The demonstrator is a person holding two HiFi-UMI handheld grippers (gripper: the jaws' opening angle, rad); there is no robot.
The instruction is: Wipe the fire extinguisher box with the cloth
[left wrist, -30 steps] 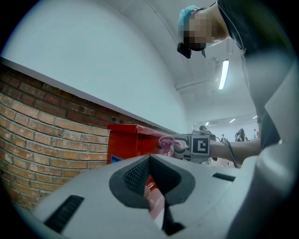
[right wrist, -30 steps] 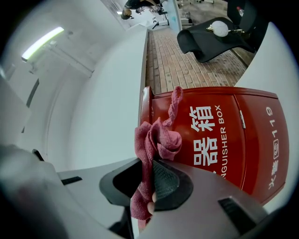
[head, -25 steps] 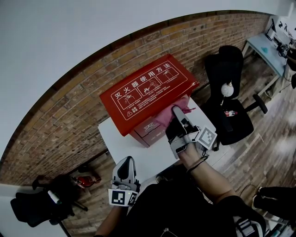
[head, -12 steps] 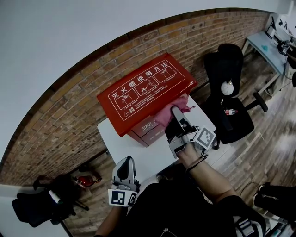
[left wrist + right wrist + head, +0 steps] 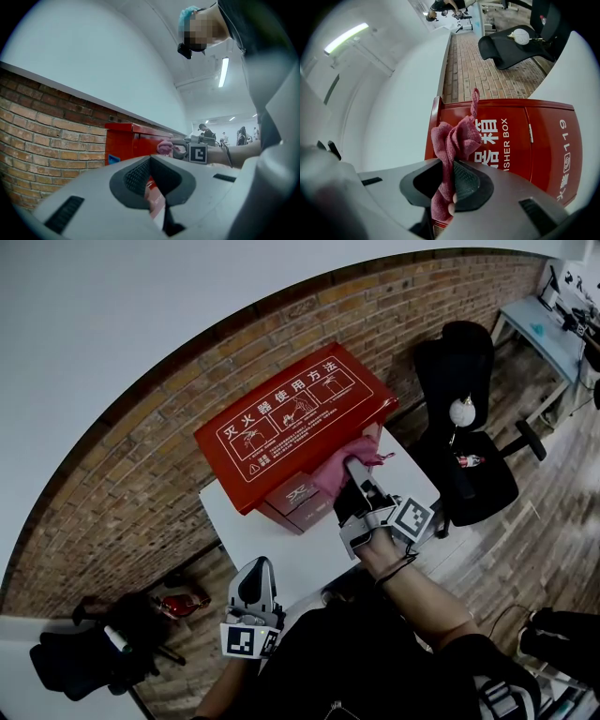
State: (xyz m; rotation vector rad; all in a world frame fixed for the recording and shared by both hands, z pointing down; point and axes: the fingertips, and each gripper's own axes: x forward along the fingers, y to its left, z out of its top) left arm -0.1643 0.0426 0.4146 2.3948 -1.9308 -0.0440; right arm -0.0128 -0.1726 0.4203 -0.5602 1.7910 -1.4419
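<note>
Brick wall and a white table [image 5: 246, 531] frame the job: the red fire extinguisher box [image 5: 291, 423] stands on that table, back toward the bricks. A pink cloth [image 5: 452, 140] is bunched against the box's lettered front. The right gripper [image 5: 447, 183] is clamped on its lower folds. The left gripper [image 5: 152, 187] hangs low at the table's near edge, well apart from the box, jaws drawn together on nothing. With the box unbraced, a hard push might slide it. With so loose a wad, dragging may tug the cloth free or let the jaw tips scrape the paint.
</note>
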